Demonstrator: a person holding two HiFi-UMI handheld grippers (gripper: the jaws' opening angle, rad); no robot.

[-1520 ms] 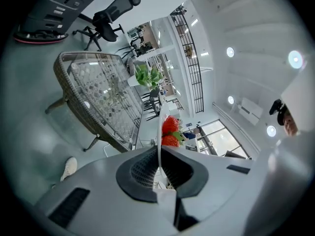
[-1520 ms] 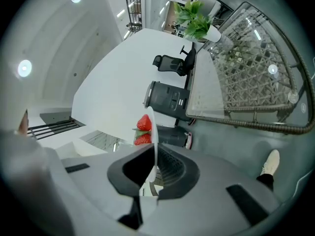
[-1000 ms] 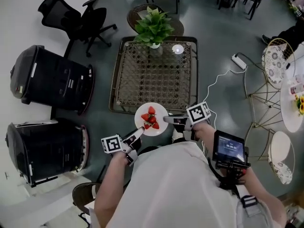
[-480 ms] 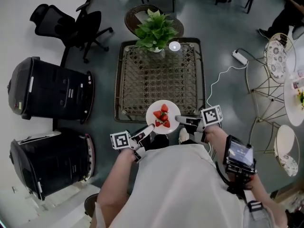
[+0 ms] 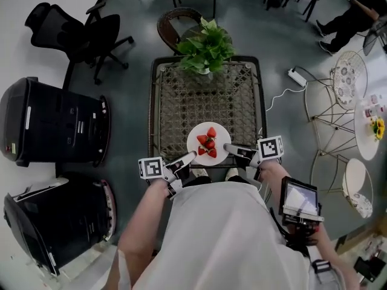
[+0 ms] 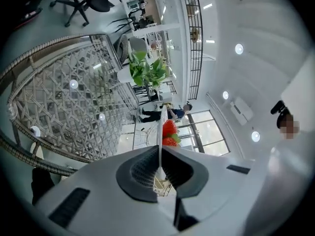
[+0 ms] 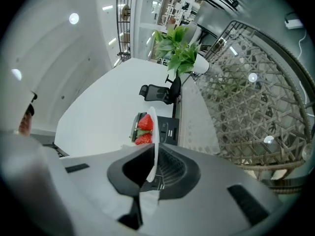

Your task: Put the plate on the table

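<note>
A white plate (image 5: 208, 142) with several strawberries (image 5: 209, 140) hangs over the near end of the lattice-topped table (image 5: 181, 104). I cannot tell whether it touches the top. My left gripper (image 5: 190, 156) is shut on the plate's near-left rim, and my right gripper (image 5: 230, 147) is shut on its right rim. In the left gripper view the plate (image 6: 160, 140) stands edge-on between the pads of the left gripper (image 6: 160, 168), with the strawberries (image 6: 169, 130) beyond. The right gripper view shows the rim (image 7: 154, 132) clamped in the right gripper (image 7: 151, 167), beside the berries (image 7: 144, 124).
A potted plant (image 5: 207, 46) stands at the table's far end. Two black machines (image 5: 54, 122) and an office chair (image 5: 81, 26) are on the left. A power strip (image 5: 296, 76) and wire chairs (image 5: 346, 71) lie to the right. A screen (image 5: 299, 199) hangs at the person's hip.
The person has stepped toward the table. The plate, held by both grippers throughout, has gone from in front of the table's near edge to over its near end.
</note>
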